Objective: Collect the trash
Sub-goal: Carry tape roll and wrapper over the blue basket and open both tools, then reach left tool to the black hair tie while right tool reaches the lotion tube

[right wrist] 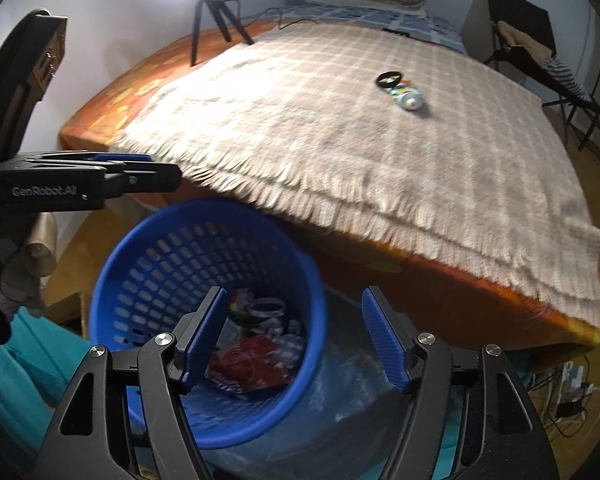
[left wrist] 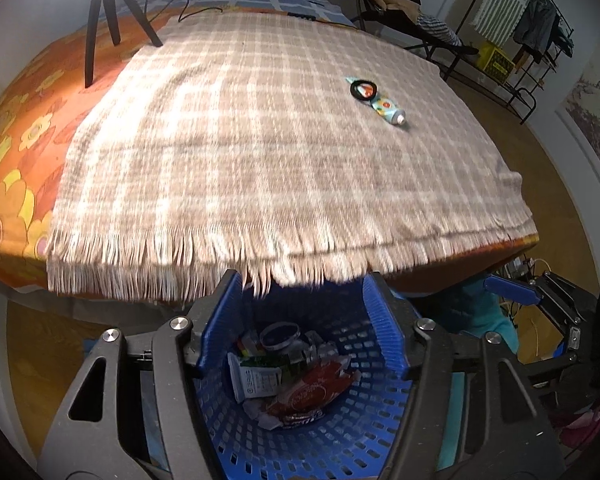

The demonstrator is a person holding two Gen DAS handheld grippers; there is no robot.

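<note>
One basket (right wrist: pixel 148 264), one tube (left wrist: pixel 388 106), one ring (left wrist: pixel 363 89).

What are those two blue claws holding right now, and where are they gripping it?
Nothing. The left gripper and the right gripper both stand open and empty above the blue basket of trash.

Below my left gripper (left wrist: pixel 304 320) the blue basket (left wrist: pixel 364 432) mouth lies open; ahead, blanket fringe (left wrist: pixel 148 264) overhangs its far rim.

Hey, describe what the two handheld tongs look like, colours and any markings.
Both tongs, left and right, have black angular frames with silver round bolts and blue ribbed finger pads. Seen from the side, the left one's black body carries white lettering, "GenRobot.AI". No cables or sleeves show.
</note>
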